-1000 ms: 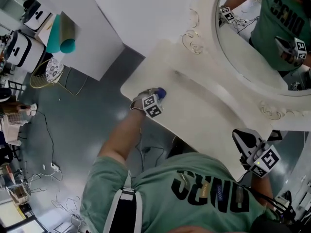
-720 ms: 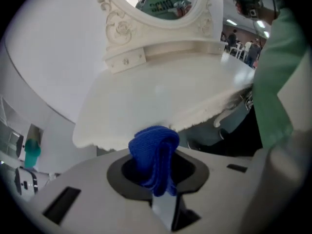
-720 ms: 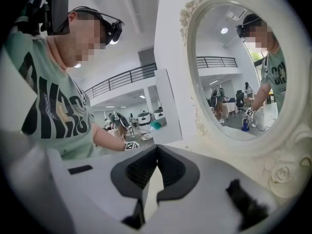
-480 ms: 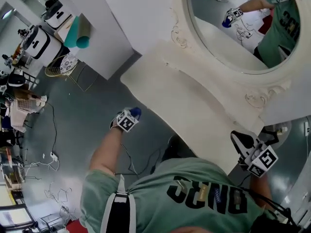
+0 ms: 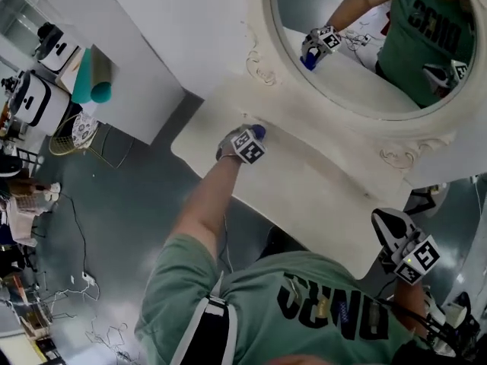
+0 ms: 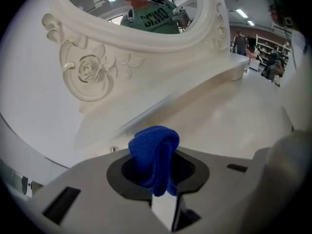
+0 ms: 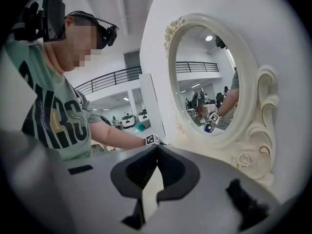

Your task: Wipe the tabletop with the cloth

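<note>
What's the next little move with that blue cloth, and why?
Probably drag the cloth along the tabletop, away from the mirror frame. The left hand-held gripper is shut on the cloth at the tabletop's back edge by the frame, and most of the bare surface stretches off toward the person's right.

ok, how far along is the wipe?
Done: the folded blue cloth is pinched in the left gripper. In hand: that gripper is over the left end of the cream tabletop, beside the carved white mirror frame; contact isn't clear. Left: no visible sign of which areas are wiped. The right gripper hangs shut and empty off the tabletop's near edge.
</note>
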Demonstrator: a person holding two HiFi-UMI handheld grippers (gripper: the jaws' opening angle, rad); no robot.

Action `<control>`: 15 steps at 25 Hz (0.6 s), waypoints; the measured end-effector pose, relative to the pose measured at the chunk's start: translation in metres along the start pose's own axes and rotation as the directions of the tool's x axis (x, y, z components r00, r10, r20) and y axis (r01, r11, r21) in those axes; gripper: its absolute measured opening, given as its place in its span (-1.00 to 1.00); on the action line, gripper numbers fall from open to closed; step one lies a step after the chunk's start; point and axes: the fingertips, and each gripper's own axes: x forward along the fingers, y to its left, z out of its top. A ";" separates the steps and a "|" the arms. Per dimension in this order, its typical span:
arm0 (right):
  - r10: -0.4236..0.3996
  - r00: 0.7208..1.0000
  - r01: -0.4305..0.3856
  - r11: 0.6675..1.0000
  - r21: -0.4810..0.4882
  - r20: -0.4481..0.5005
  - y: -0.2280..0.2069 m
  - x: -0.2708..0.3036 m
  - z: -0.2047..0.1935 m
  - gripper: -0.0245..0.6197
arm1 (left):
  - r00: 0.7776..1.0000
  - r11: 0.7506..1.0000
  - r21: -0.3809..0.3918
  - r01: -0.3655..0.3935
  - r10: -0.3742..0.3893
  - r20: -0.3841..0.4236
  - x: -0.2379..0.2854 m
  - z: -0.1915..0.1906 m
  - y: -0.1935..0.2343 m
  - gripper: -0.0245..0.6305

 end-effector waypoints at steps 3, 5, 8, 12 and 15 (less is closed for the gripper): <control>-0.058 0.998 0.058 0.998 0.005 -0.027 0.003 0.011 0.003 -0.89 | 0.999 0.999 0.036 0.008 -0.007 -0.037 0.030 0.011 0.014 -0.62; -0.077 0.996 0.078 0.997 0.010 -0.043 0.005 0.020 0.002 -0.89 | 0.998 0.999 0.042 0.011 -0.009 -0.056 0.044 0.006 0.017 -0.62; -0.082 0.994 0.083 0.997 0.003 -0.066 0.003 0.034 0.003 -0.89 | 0.999 0.999 0.043 0.019 -0.017 -0.037 0.054 0.007 0.019 -0.62; -0.056 0.996 0.056 0.998 0.001 -0.070 0.006 0.053 0.004 -0.89 | 1.000 0.995 0.100 0.021 -0.019 -0.017 0.054 0.006 0.015 -0.63; -0.019 0.998 0.018 1.000 -0.011 -0.064 0.014 0.060 0.005 -0.89 | 1.000 0.994 0.113 0.010 -0.008 -0.018 0.038 -0.018 0.007 -0.63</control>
